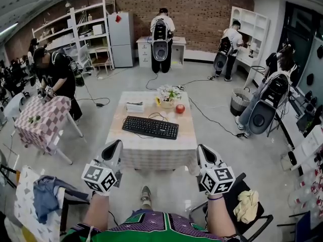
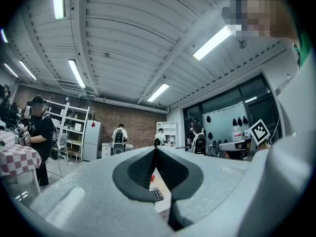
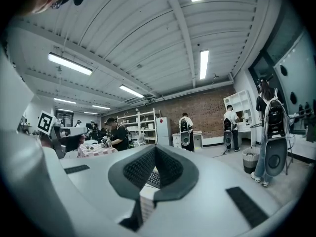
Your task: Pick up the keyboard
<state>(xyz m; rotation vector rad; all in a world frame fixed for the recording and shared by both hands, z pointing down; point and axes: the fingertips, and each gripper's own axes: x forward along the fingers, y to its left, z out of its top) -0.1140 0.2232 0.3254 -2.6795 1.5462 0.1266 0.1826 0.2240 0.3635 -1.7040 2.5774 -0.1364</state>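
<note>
Progress on the pickup: none that shows yet. We hold both tools short of the low rectangular worktop (image 1: 151,153) with its pale checked cloth. The long black plastic computer keyboard (image 1: 150,127) lies flat on it near the middle, slightly skewed to the near edge, with nothing touching it. A thin black cable (image 1: 157,116) loops off behind it. Our left tool (image 1: 115,147) is pressed together with nothing between its dark ribbed pads (image 2: 142,169); its own view shows the tips meeting and a corner of the keys through the gap below. Our right tool (image 1: 203,152) is the same, jaws together and empty, keys visible beyond. Both hang level near the front corners of the worktop, well apart from the keyboard. Left to do, as we judge it: spread the jaws, reach in, take an edge or an end, lift. The keyboard looks wide, thin and rigid, so one tool at each end seems the safer hold. Behind it stand a round red apple (image 1: 179,109), a bunch of pale flowers (image 1: 169,92) and a small white box (image 1: 135,106), none touching it.
</note>
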